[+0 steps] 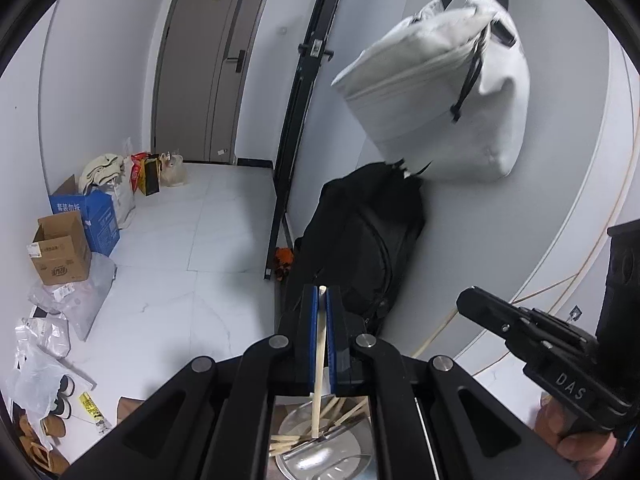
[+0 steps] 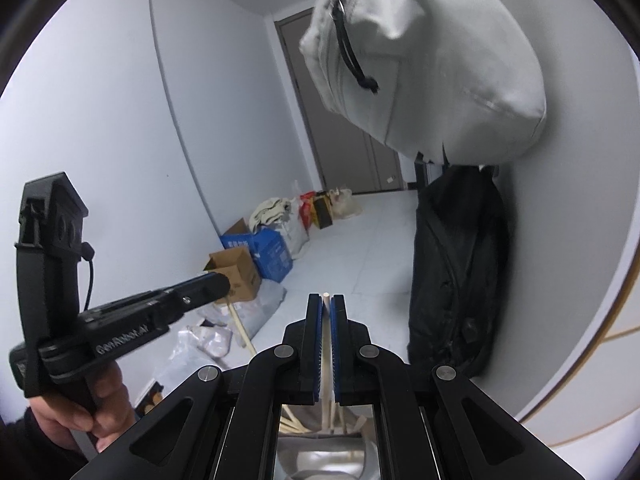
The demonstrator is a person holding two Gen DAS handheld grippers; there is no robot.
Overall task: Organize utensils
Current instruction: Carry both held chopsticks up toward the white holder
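My left gripper (image 1: 322, 296) is shut on a pale wooden chopstick (image 1: 319, 360) that runs down between its blue pads toward a round metal tray (image 1: 320, 452) holding several more chopsticks (image 1: 288, 442). My right gripper (image 2: 327, 304) is shut on another wooden chopstick (image 2: 327, 384), above a metal container (image 2: 324, 460) with several chopsticks (image 2: 292, 424). The right gripper also shows at the right of the left wrist view (image 1: 532, 332). The left gripper shows at the left of the right wrist view (image 2: 120, 320), with its chopstick (image 2: 242, 330) hanging below.
A white bag (image 1: 440, 92) hangs on the wall above a black backpack (image 1: 360, 240). Cardboard boxes (image 1: 60, 256), a blue box (image 1: 100, 216) and plastic bags (image 1: 52, 320) line the left wall. A grey door (image 1: 208, 60) stands at the far end beyond white floor tiles.
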